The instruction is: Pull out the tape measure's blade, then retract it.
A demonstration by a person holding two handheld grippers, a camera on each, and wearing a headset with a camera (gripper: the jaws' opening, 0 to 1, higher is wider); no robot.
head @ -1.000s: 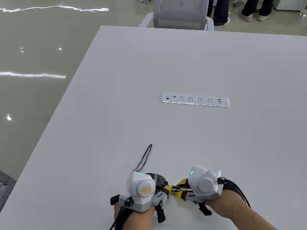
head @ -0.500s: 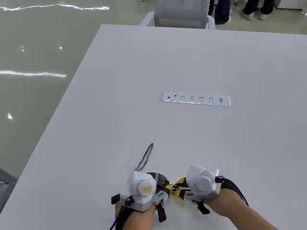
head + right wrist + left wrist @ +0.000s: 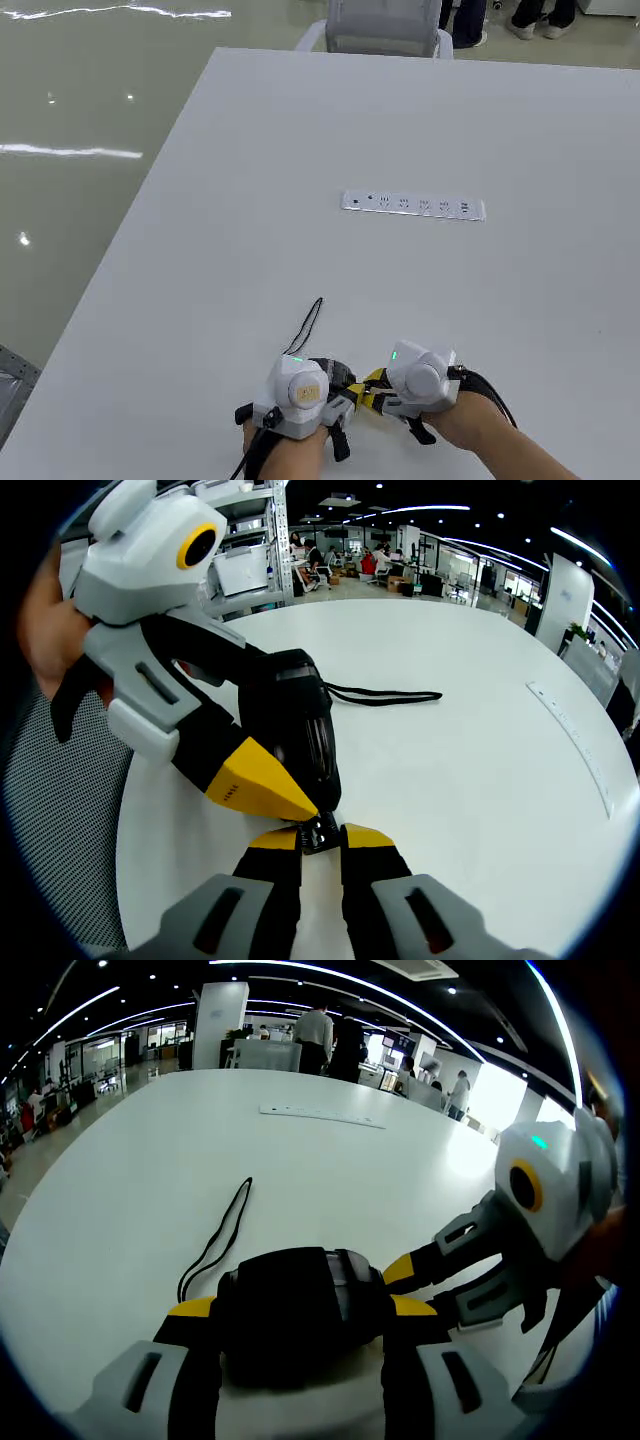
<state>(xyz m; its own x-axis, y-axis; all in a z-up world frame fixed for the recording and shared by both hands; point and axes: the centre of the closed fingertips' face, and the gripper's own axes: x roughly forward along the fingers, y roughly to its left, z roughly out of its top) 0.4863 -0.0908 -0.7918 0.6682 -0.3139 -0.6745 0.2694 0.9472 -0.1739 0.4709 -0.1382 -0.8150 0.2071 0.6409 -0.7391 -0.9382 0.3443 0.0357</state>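
Observation:
The black tape measure point(image 3: 300, 1310) lies on the white table point(image 3: 300, 150) near its front edge, and my left gripper point(image 3: 300, 1325) is shut on its body, one yellow-tipped jaw on each side. Its black wrist cord point(image 3: 222, 1232) trails away across the table. My right gripper point(image 3: 320, 838) is shut on the blade's end hook point(image 3: 320, 830), right at the case's mouth point(image 3: 300, 730). In the head view the left gripper point(image 3: 335, 390) and the right gripper point(image 3: 368, 395) meet tip to tip over the tape measure point(image 3: 332, 373). No length of blade shows between them.
A white power strip point(image 3: 413, 205) lies flat in the middle of the table. A grey chair point(image 3: 385, 22) stands at the far edge. The table's left edge point(image 3: 130, 215) drops to a glossy floor. People stand far behind.

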